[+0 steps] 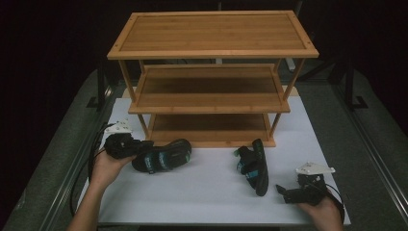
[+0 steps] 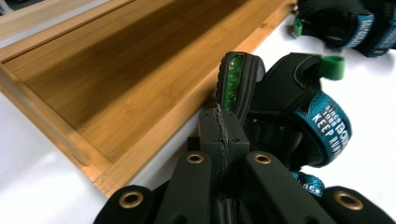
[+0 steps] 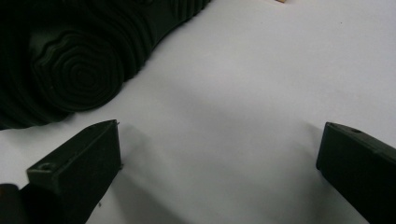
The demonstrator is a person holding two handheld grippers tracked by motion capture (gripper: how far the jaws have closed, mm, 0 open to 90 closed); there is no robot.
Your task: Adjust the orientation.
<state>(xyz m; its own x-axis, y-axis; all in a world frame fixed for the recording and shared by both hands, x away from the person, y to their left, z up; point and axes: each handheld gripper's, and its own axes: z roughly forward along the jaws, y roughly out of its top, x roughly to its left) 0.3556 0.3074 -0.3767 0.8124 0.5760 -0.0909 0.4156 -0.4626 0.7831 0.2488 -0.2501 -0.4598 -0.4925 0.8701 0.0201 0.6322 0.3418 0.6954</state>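
left gripper (image 1: 129,147): my jaws closed, tips against the left sandal's (image 1: 163,155) heel.
sandal axis: runs rightward away from me.
right gripper (image 1: 288,194): jaws wide, empty.

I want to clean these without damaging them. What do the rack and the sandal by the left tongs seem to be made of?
The rack looks like bamboo or light wood with a smooth, likely sealed finish: fine straight grain and a warm sheen. The sandal seems to have a matte black rubber or foam sole with green inserts showing in the left gripper view, and teal woven fabric straps with printed lettering.
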